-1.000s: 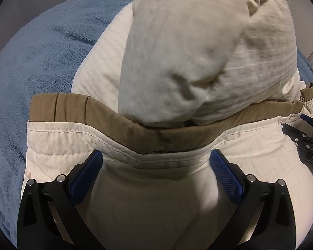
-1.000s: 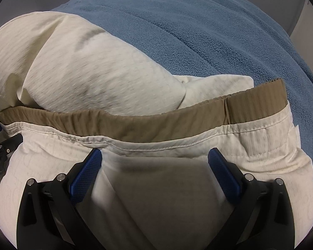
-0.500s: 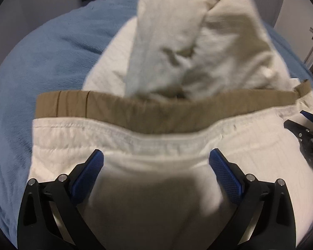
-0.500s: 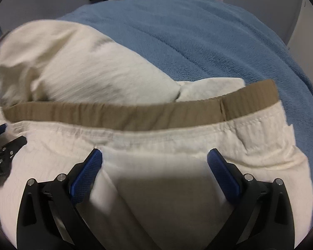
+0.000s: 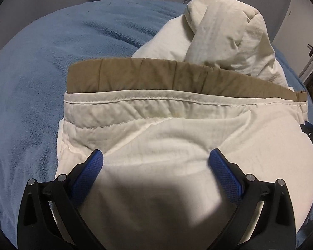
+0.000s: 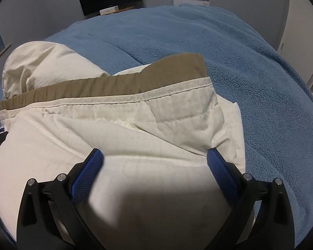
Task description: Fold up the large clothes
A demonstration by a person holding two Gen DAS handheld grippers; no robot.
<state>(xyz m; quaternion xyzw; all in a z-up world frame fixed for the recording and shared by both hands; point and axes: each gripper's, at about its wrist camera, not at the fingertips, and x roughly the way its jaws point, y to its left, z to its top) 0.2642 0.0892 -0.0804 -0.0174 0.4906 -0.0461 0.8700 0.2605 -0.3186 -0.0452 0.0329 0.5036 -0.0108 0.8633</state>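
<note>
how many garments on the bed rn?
1 visible: a cream garment with a tan band, lying on the blue blanket under both open grippers, left and right. Its bunched far part rises behind; anything underneath is hidden.

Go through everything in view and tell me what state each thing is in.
Cream garment: folded over, tan inner band exposed, bunched end raised.
Blue fleece blanket: spread out under the garment.
Left gripper: open, over the garment.
Right gripper: open, over the garment.
</note>
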